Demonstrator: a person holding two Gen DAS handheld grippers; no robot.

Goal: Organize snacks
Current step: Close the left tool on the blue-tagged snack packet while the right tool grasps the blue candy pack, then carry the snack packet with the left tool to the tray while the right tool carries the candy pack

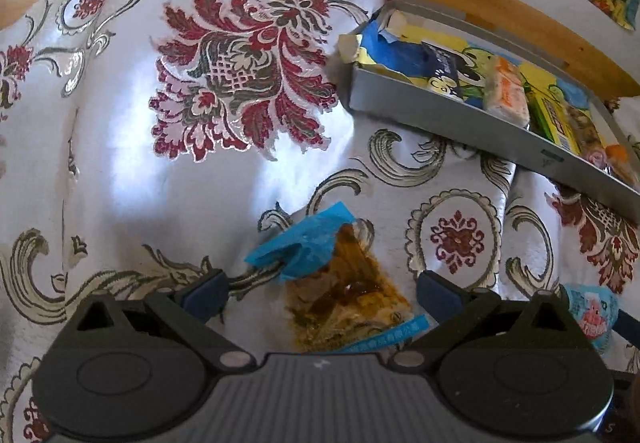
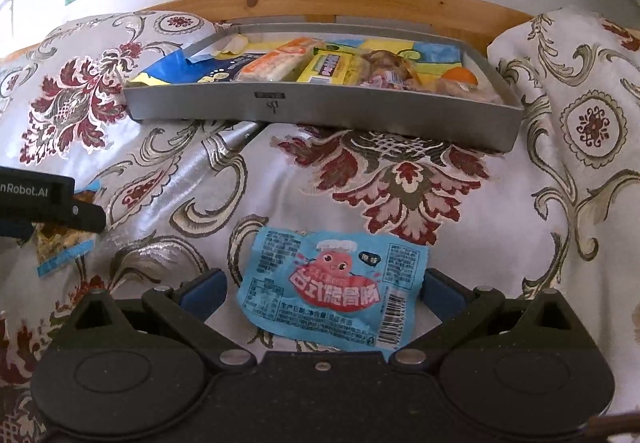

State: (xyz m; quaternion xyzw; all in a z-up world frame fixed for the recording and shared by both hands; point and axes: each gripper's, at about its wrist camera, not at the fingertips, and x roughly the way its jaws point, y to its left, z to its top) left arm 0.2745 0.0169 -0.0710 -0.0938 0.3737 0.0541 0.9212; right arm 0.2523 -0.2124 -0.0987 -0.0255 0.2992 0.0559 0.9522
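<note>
My left claw [image 1: 320, 293] is spread wide around a clear, blue-edged pouch of brownish snack [image 1: 340, 291] lying on the floral silver cloth [image 1: 120, 163]. My right claw [image 2: 322, 293] is spread around a light-blue sausage packet [image 2: 332, 287]. The grey metal tray [image 2: 320, 105] of snacks sits beyond.

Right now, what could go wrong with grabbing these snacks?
The blue sausage packet lies flat on slippery, wrinkled cloth, so the open right tool may pinch fabric instead. The left tool could squash the soft, saucy packet. The grey tray sits tilted and nearly full.
</note>
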